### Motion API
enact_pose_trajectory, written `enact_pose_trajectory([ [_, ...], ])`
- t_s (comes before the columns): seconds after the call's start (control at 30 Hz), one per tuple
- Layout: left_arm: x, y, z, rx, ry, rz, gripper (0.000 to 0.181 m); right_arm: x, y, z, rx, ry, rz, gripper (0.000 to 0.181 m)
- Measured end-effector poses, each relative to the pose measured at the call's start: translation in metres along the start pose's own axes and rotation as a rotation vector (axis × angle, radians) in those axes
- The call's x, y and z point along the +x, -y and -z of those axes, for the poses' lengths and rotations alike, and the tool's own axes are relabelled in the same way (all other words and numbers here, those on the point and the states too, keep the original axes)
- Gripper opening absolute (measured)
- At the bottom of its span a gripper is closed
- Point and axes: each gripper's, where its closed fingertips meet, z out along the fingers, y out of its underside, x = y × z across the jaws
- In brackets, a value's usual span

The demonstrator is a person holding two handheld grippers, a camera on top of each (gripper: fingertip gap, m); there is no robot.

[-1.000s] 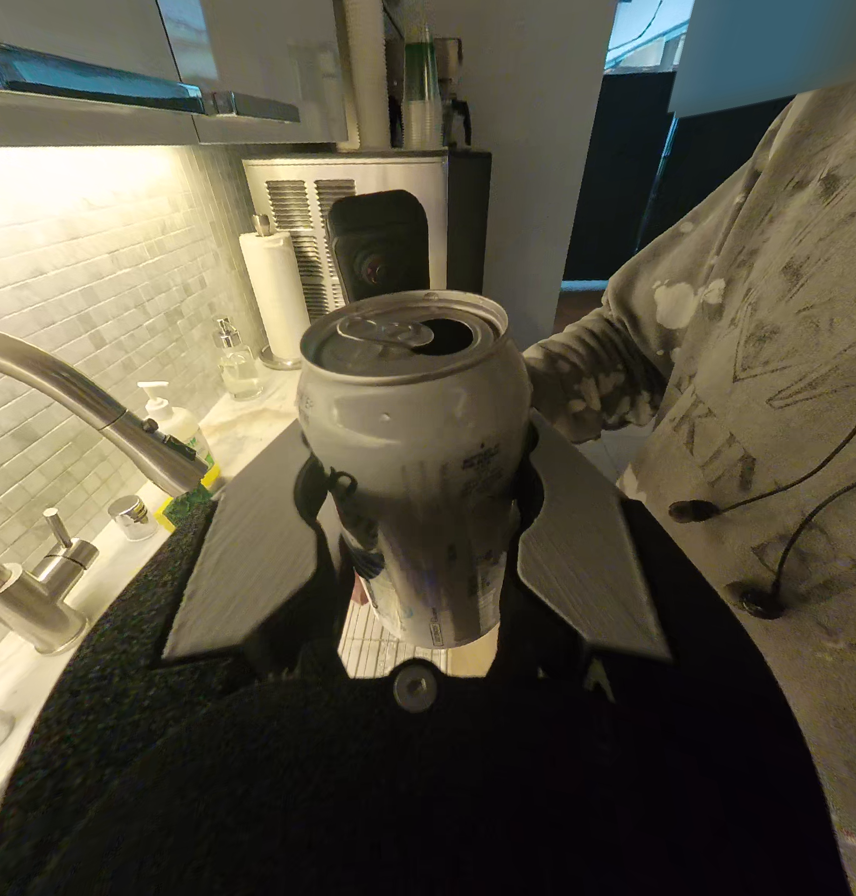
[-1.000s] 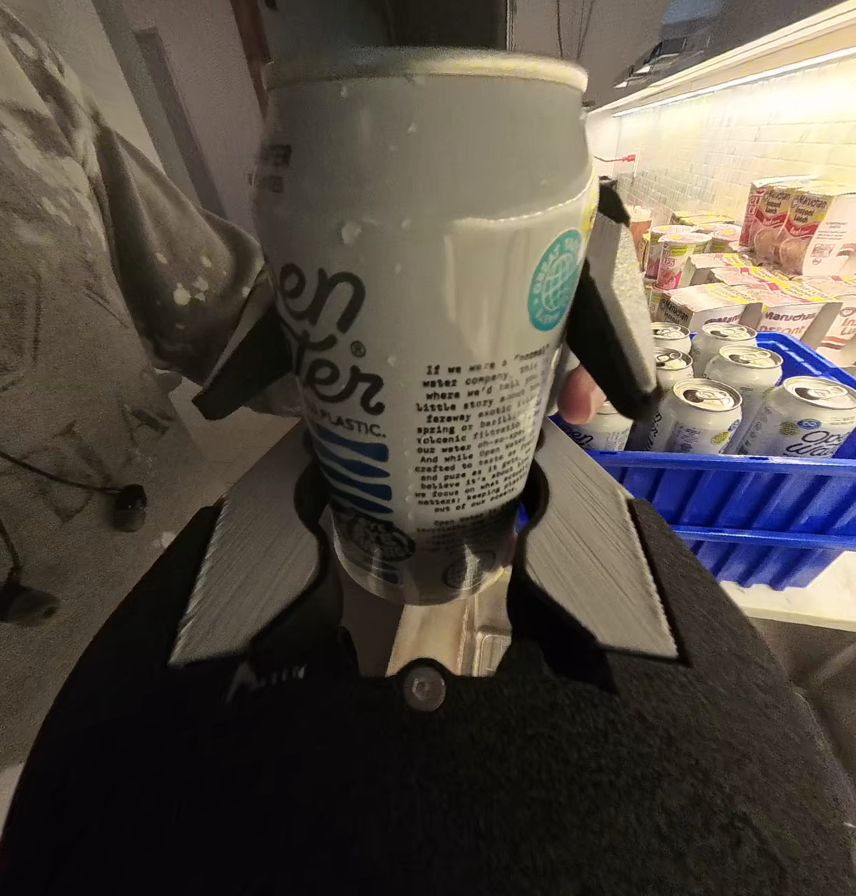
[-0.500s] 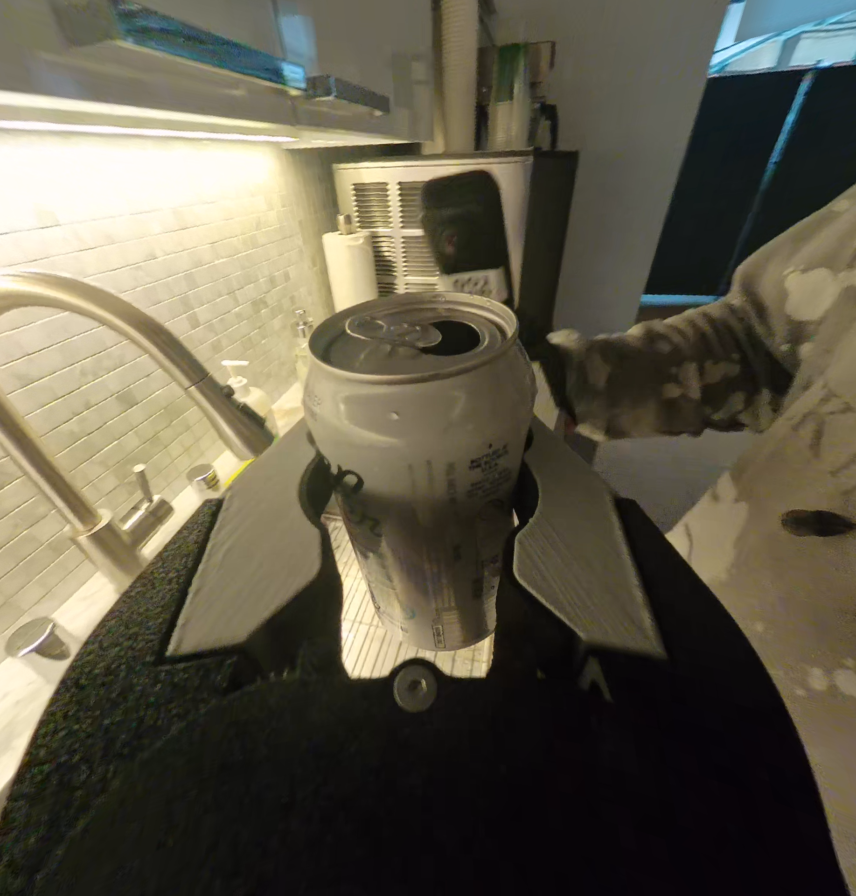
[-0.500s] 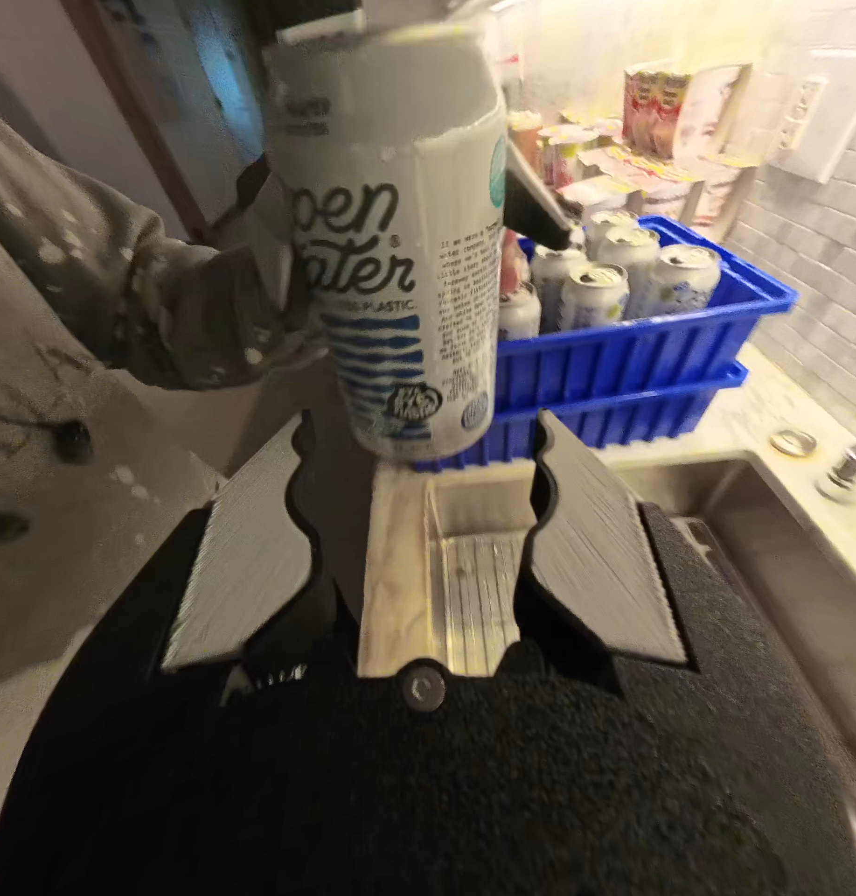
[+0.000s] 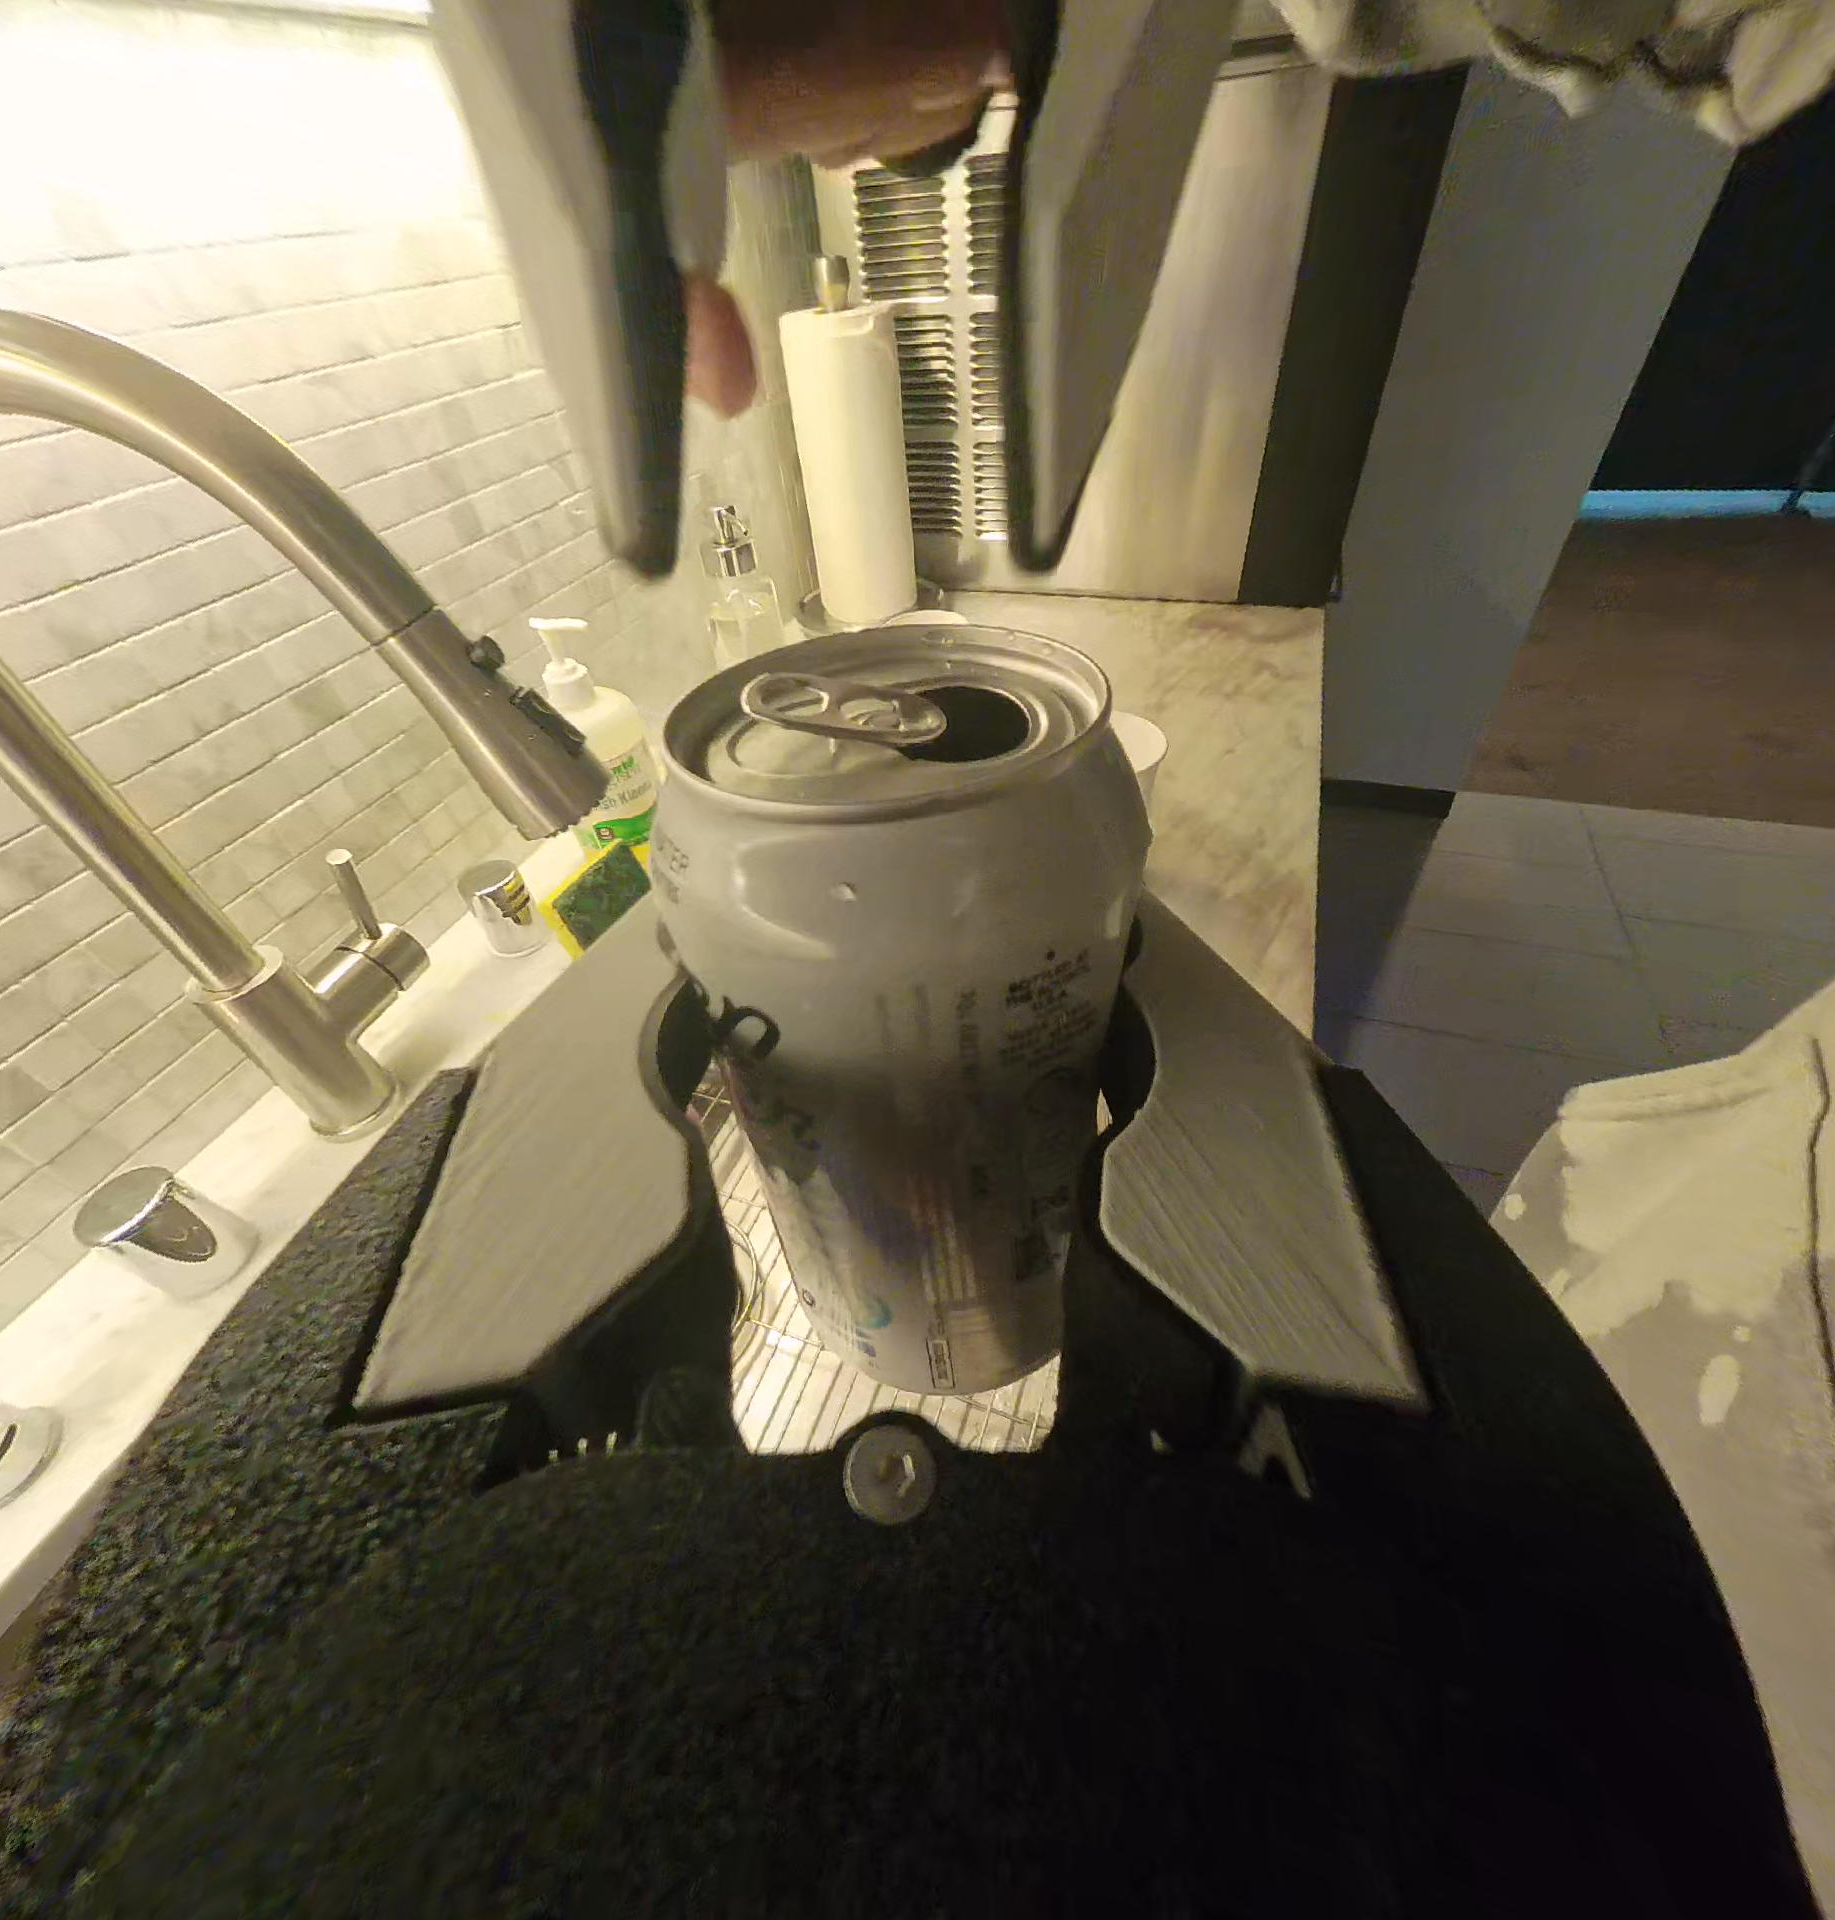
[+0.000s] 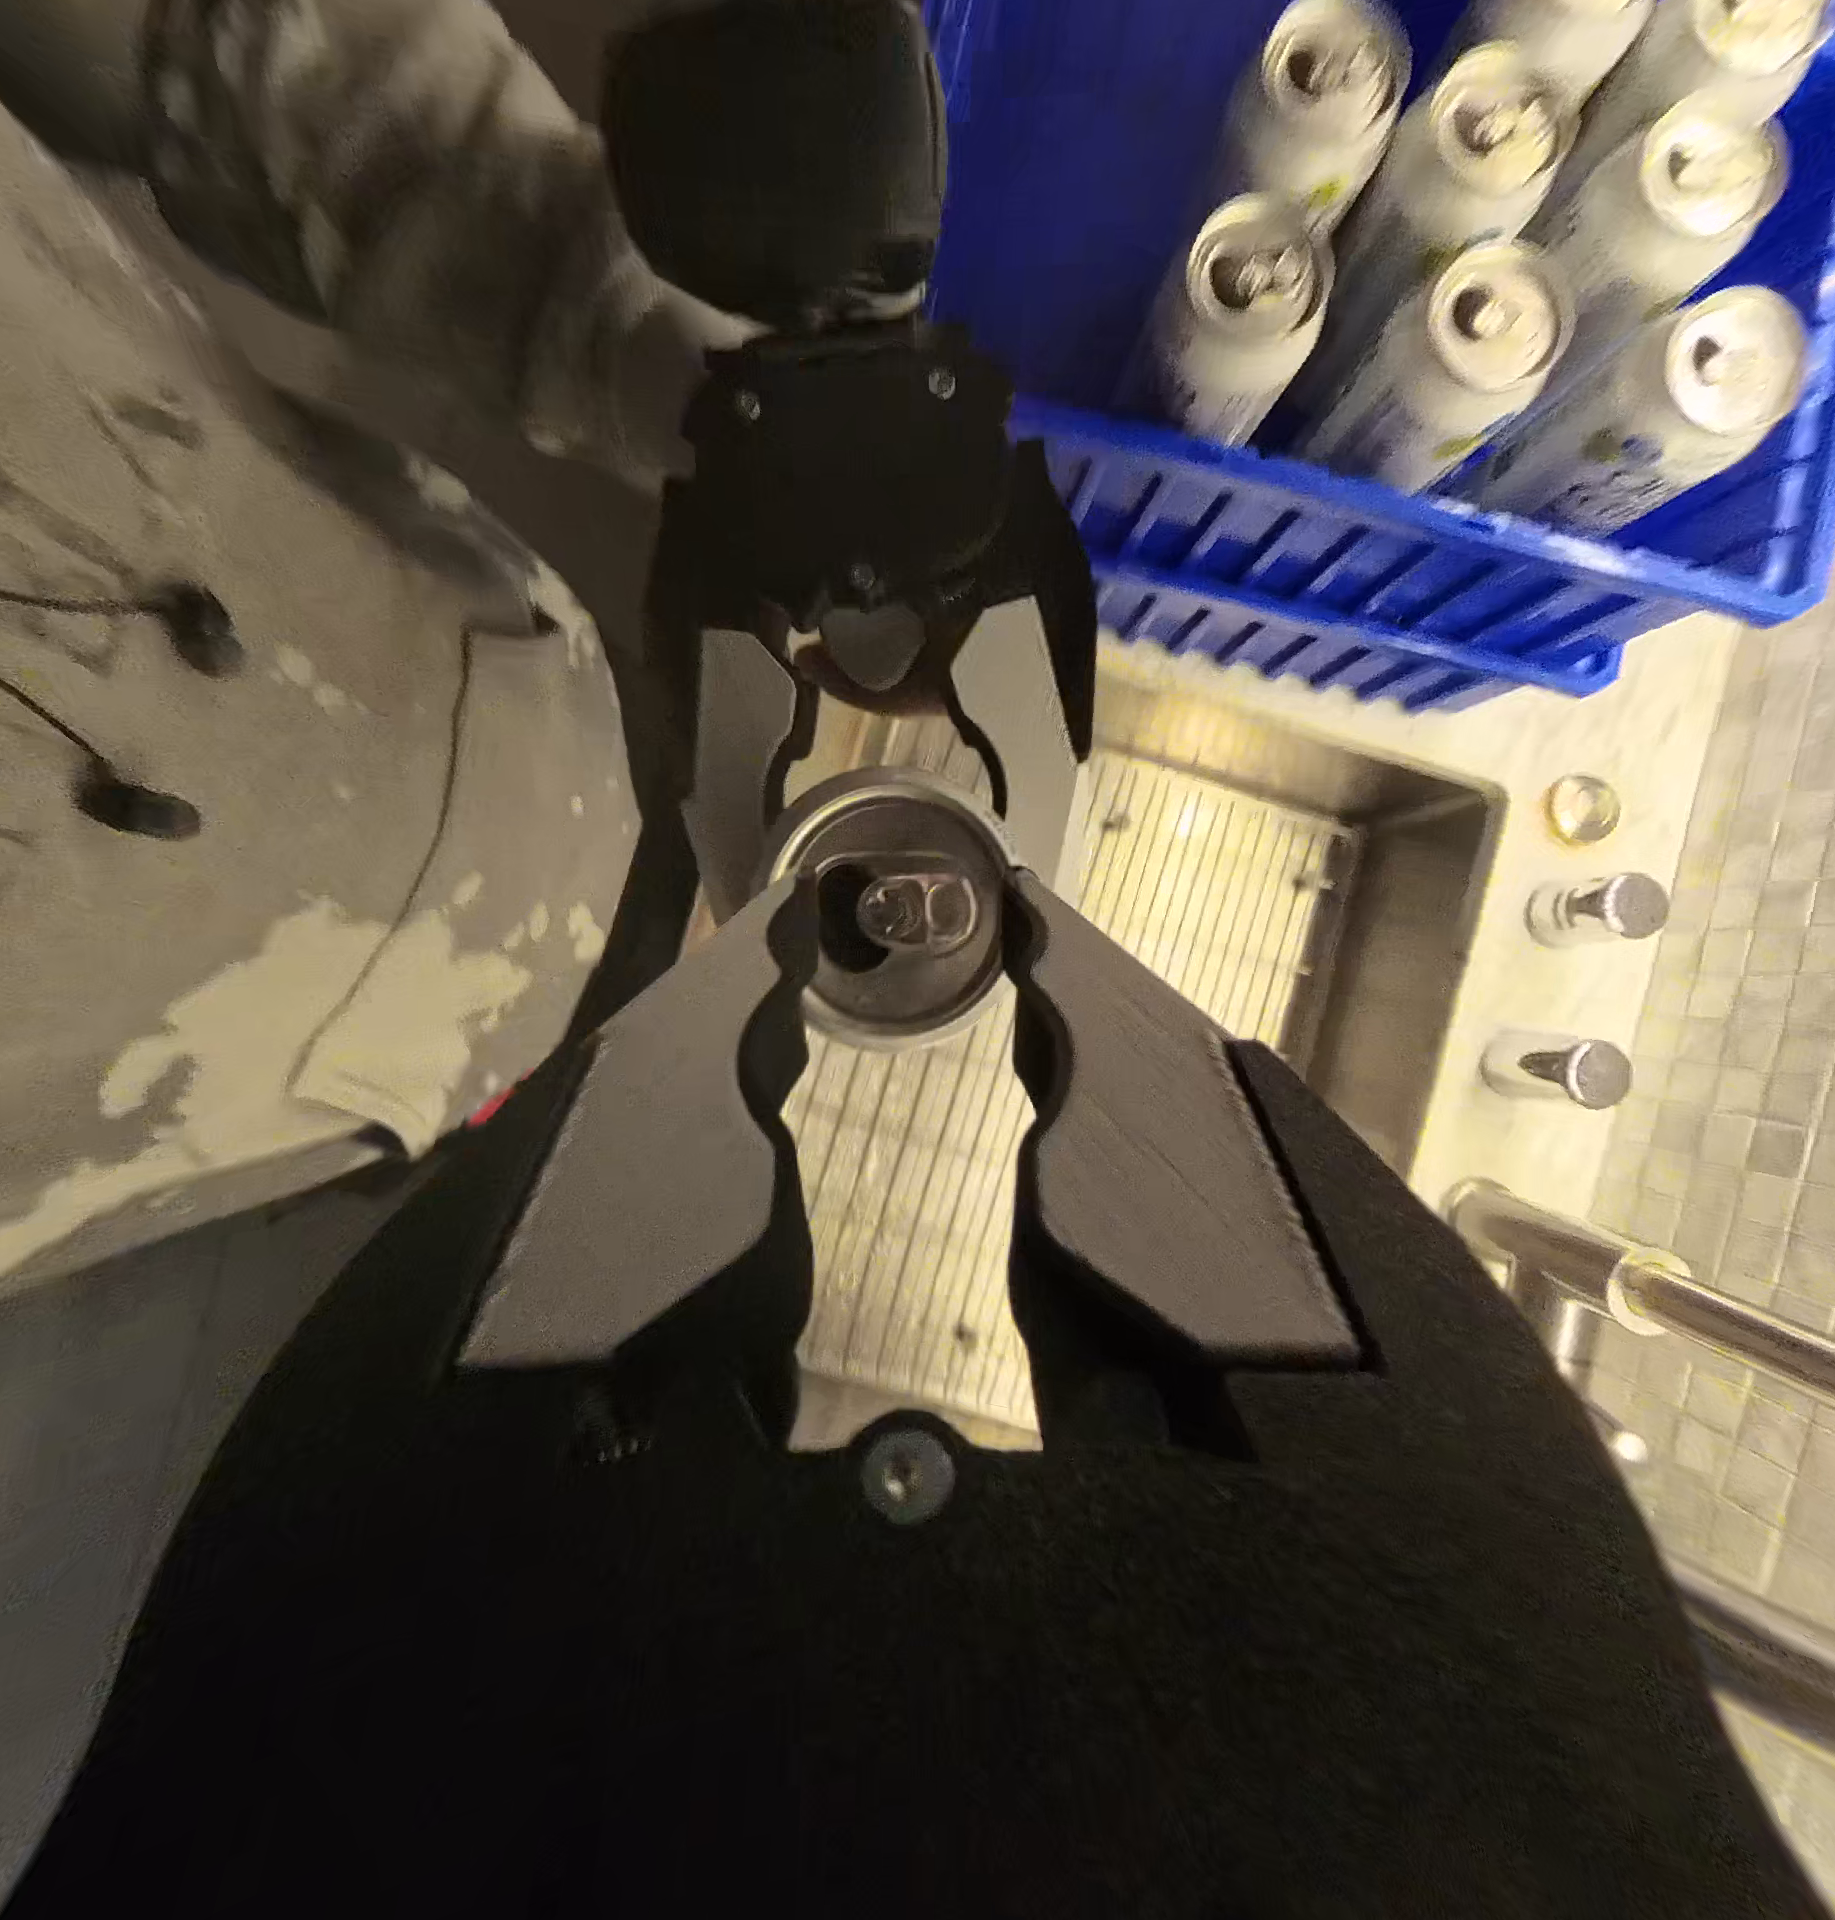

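Observation:
My left gripper (image 5: 902, 987) is shut on an opened white drink can (image 5: 892, 935) and holds it upright over the sink. The pull tab and the open mouth face up. My right gripper (image 6: 902, 899) is open and empty. It points straight down at the can's top (image 6: 897, 925), with its fingertips on either side of the rim. Whether they touch it I cannot tell. In the left wrist view the right gripper (image 5: 838, 551) hangs above the can. In the right wrist view the left gripper (image 6: 877, 821) shows beyond the can, gripping its sides.
A steel sink with a wire grid (image 6: 1204, 883) lies below. A curved faucet (image 5: 269, 540), a soap bottle (image 5: 596, 727), a sponge (image 5: 596, 899) and a paper towel roll (image 5: 851, 468) stand along the tiled wall. A blue crate (image 6: 1308, 540) holds several cans. A person's sleeve (image 6: 269, 727) is close by. About 7 cm separates my left fingertips from my right.
My right gripper let go of the can, drew back, and now hangs above it pointing down. My left gripper kept hold of the can and swung toward the faucet.

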Motion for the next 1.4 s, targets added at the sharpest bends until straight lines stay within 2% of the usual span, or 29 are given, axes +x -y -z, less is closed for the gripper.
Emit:
enact_pose_trajectory([
  [0.1, 0.002, -0.001, -0.003, -0.005, 0.000, -0.015, 0.074, 0.000, -0.010, -0.011, -0.149, 0.068, 0.043, 0.033],
  [0.23, 0.000, -0.004, 0.001, -0.011, 0.011, -0.023, 0.074, 0.003, -0.013, -0.013, -0.254, 0.107, 0.074, 0.023],
  [0.5, -0.007, -0.010, 0.006, -0.045, 0.042, -0.036, 0.073, 0.009, -0.012, -0.023, -0.322, 0.129, 0.100, 0.010],
  [0.6, -0.009, -0.012, 0.006, -0.042, 0.044, -0.009, 0.074, 0.012, -0.012, -0.025, -0.340, 0.088, 0.141, 0.009],
  [0.8, -0.024, -0.014, 0.012, -0.024, 0.061, 0.069, 0.074, 0.024, -0.001, -0.021, -0.289, -0.141, 0.267, 0.000],
  [1.17, -0.047, -0.008, 0.012, 0.004, 0.099, 0.086, 0.073, 0.038, 0.005, -0.013, -0.228, -0.789, 0.664, 0.000],
  [1.3, -0.047, -0.009, 0.008, -0.004, 0.101, 0.083, 0.074, 0.034, 0.004, -0.009, -0.142, -0.972, 0.671, 0.000],
  [1.37, -0.054, -0.012, 0.008, 0.000, 0.113, 0.122, 0.074, 0.015, 0.013, -0.009, -0.027, -0.982, 0.662, 0.000],
  [1.4, -0.057, -0.013, 0.010, 0.001, 0.126, 0.129, 0.074, 0.011, 0.012, -0.009, -0.021, -1.002, 0.655, 0.000],
])
